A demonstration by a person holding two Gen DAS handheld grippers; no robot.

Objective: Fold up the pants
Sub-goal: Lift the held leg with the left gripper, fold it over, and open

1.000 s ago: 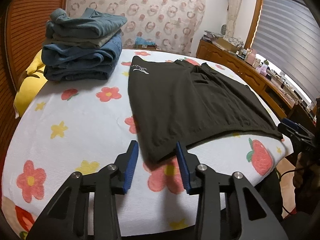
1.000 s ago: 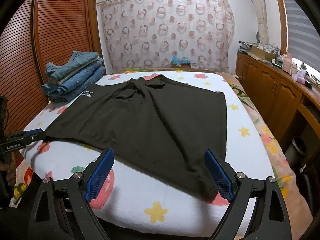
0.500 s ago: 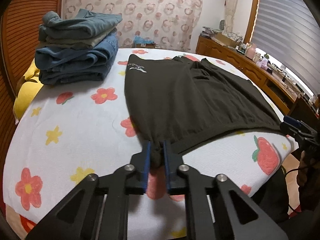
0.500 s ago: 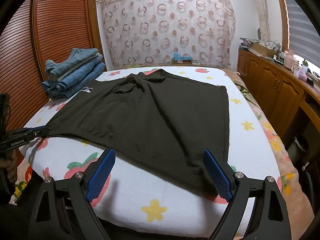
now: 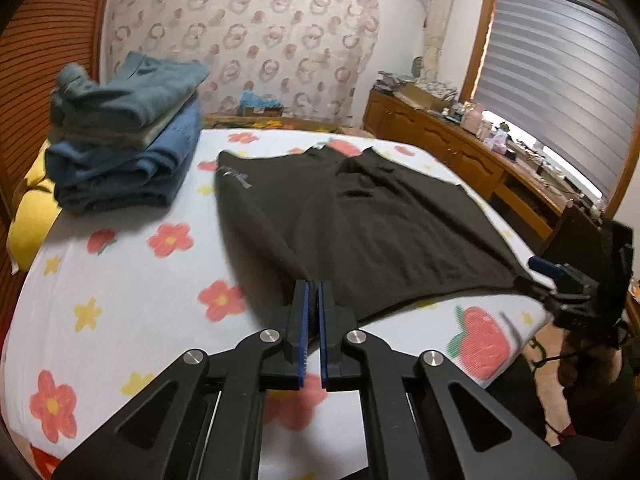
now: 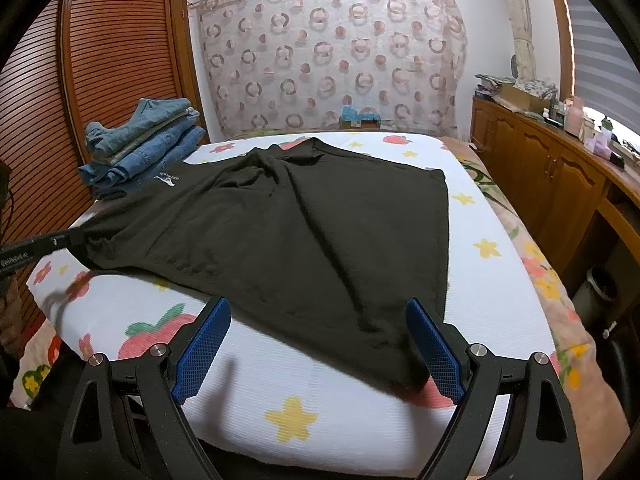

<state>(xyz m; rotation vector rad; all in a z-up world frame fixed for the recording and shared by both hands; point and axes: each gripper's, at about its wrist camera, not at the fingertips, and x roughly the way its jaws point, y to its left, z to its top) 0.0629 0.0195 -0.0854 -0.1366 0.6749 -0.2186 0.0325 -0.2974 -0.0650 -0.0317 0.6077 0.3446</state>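
The left gripper point(image 5: 313, 285) has snapped together, pinching a corner of the one pair of black pants point(image 6: 288, 232) mid-frame on the flowery bed point(image 6: 496, 288). The right gripper point(image 6: 318, 344) is spread wide. One stack of jeans point(image 5: 120, 144) sits upper left.

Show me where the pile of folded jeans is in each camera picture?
Left wrist view: the pile of folded jeans sits upper left on the flowered bed.
Right wrist view: the pile is smaller, at middle left by the wooden slatted door.
Shared landmark: the black pants beside it.
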